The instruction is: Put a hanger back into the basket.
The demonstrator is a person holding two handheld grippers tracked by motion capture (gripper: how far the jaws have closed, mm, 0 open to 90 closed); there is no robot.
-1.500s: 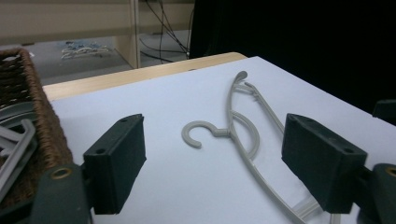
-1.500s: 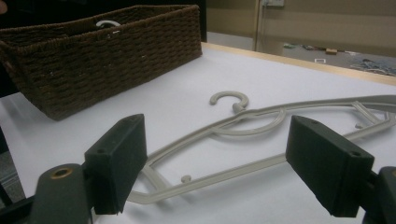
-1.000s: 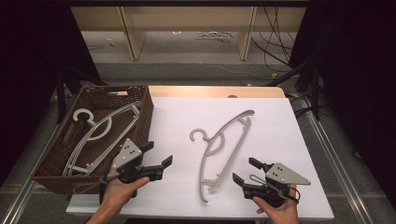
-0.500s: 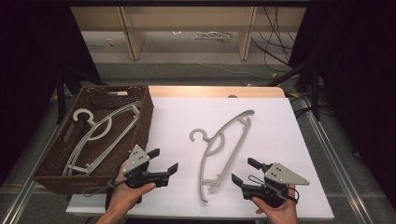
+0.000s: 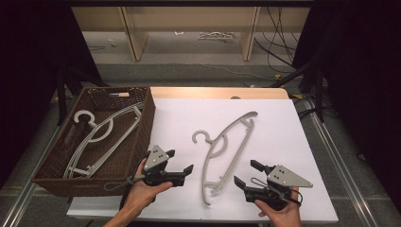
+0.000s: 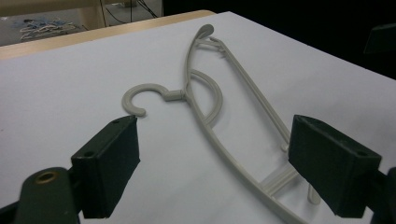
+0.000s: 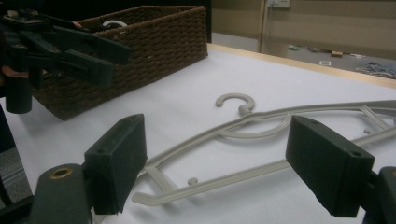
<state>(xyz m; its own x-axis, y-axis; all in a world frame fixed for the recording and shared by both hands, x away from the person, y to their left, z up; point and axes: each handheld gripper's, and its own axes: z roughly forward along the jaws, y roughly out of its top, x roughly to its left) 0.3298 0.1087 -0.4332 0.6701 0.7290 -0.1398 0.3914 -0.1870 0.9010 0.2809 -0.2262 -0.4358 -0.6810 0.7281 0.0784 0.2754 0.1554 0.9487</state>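
Hanger point(image 5: 227, 151) lies lengthwise, hook left.

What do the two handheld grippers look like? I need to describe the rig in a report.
The left gripper and the right gripper are alike: black bodies, each topped with a grey three-cornered plate dotted with small holes, and two blocky black jaws with flat faces. A thin dark cable trails from each. The forearms are bare, with no sleeves in view.
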